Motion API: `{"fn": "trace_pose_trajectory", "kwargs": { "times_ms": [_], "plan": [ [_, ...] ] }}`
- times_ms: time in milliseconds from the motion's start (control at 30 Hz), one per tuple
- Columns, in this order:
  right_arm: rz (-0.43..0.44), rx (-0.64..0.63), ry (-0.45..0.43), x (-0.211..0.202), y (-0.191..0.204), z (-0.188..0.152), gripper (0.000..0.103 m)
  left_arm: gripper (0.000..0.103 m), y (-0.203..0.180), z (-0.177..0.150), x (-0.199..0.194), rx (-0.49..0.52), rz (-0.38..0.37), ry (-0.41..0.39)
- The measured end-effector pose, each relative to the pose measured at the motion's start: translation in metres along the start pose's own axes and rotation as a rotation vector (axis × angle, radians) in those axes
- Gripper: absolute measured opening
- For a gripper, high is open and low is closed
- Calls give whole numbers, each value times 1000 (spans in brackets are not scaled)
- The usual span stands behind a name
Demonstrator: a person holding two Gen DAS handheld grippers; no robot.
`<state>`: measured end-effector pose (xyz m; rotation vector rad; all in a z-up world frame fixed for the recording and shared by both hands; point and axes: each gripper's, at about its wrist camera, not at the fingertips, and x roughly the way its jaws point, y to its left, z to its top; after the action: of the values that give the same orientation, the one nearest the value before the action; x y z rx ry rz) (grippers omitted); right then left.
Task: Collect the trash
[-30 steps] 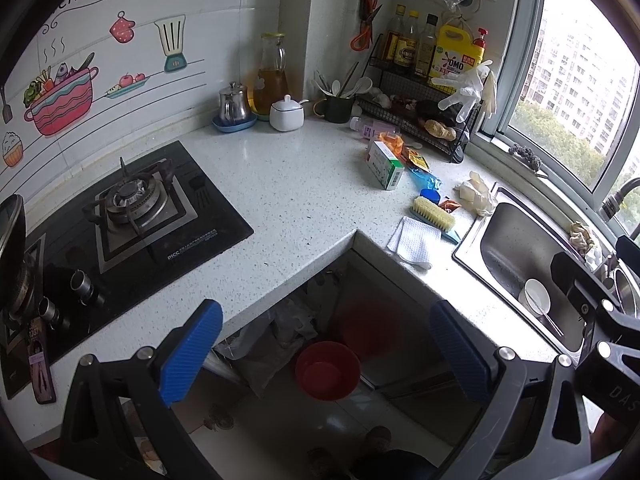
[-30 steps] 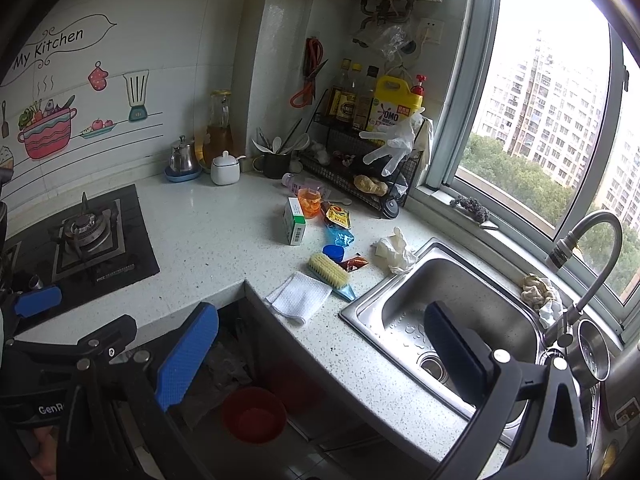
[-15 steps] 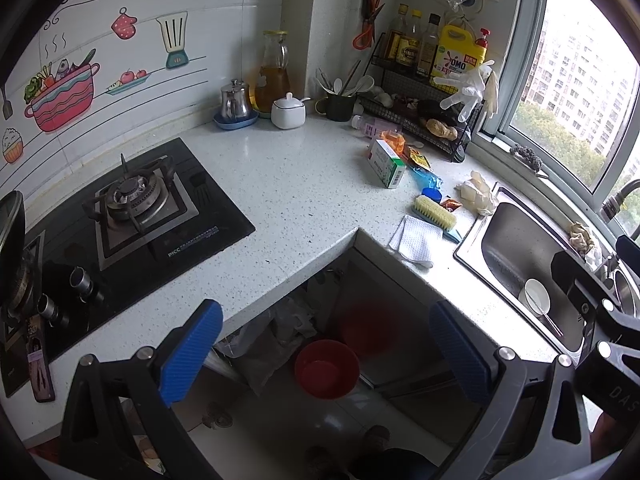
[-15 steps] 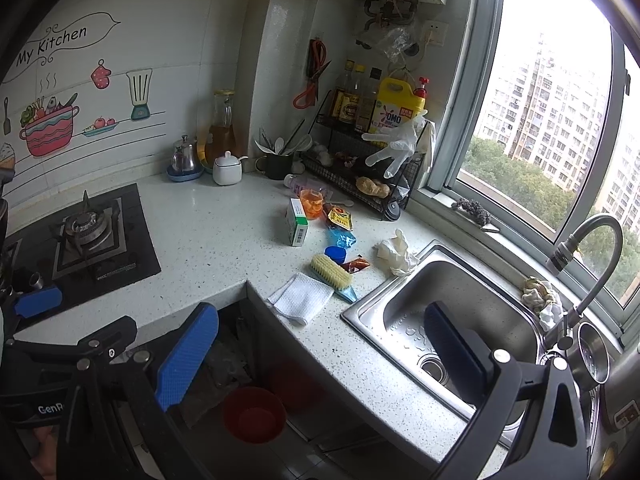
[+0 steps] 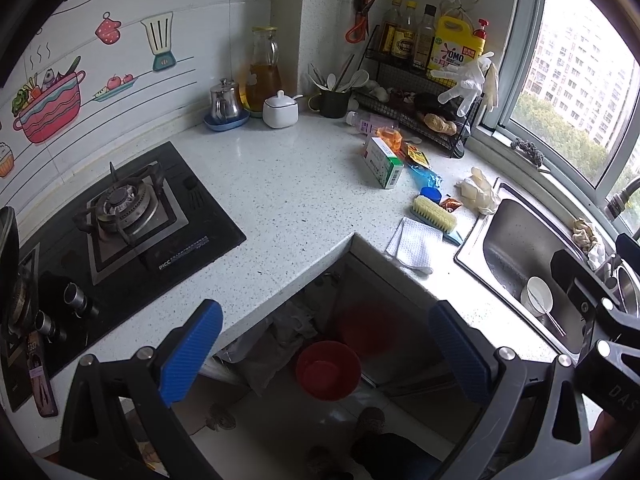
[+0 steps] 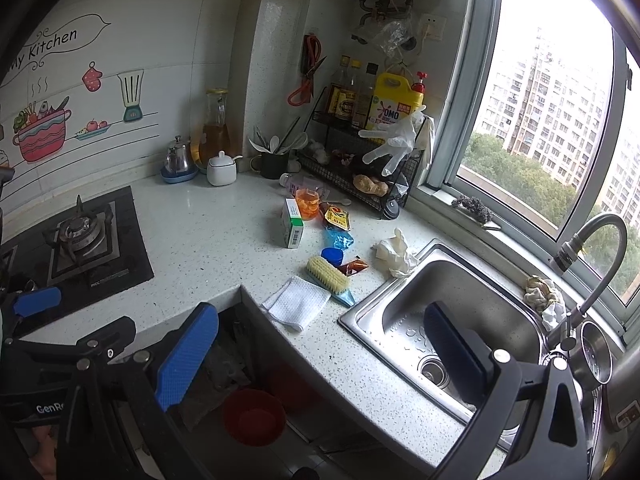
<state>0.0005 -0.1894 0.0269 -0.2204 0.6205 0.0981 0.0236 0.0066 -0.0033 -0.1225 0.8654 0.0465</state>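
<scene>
Both hand-held grippers spread wide and empty above an L-shaped speckled white stone countertop (image 5: 288, 184).

The left gripper (image 5: 326, 354) and right gripper (image 6: 320, 354) each carry black frames with ribbed blue pads, fully parted, gripping nothing. Trash lies in a loose cluster on the countertop between the black wire rack (image 6: 360, 176) and the stainless steel sink (image 6: 452, 320): a rectangular white-and-green cardboard box (image 6: 292, 222) on its side, a crinkled yellow sachet (image 6: 337, 217), a crumpled blue plastic wrapper (image 6: 339, 238), a round blue cap (image 6: 332, 257), a small red-brown sachet (image 6: 353, 267) and a wad of crumpled white tissue (image 6: 394, 255). A yellow-bristled scrubbing brush (image 6: 327, 275) rests just beside a folded white waffle-textured cloth (image 6: 298, 305). A red round plastic bin (image 5: 328, 370) stands on the floor below the counter corner, partly cut off in the right wrist view. Sachet print is unreadable.
</scene>
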Motion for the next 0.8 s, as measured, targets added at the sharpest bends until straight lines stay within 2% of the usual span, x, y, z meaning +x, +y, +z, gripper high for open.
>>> {"fn": "trace_pose_trajectory", "kwargs": {
  "times_ms": [367,800],
  "plan": [
    [20,22,55,58,-19,14,103,103,-25,44,61,35,6,58],
    [62,16,76,155,-61,79,103,103,-68,149,152,55,22,85]
  ]
}}
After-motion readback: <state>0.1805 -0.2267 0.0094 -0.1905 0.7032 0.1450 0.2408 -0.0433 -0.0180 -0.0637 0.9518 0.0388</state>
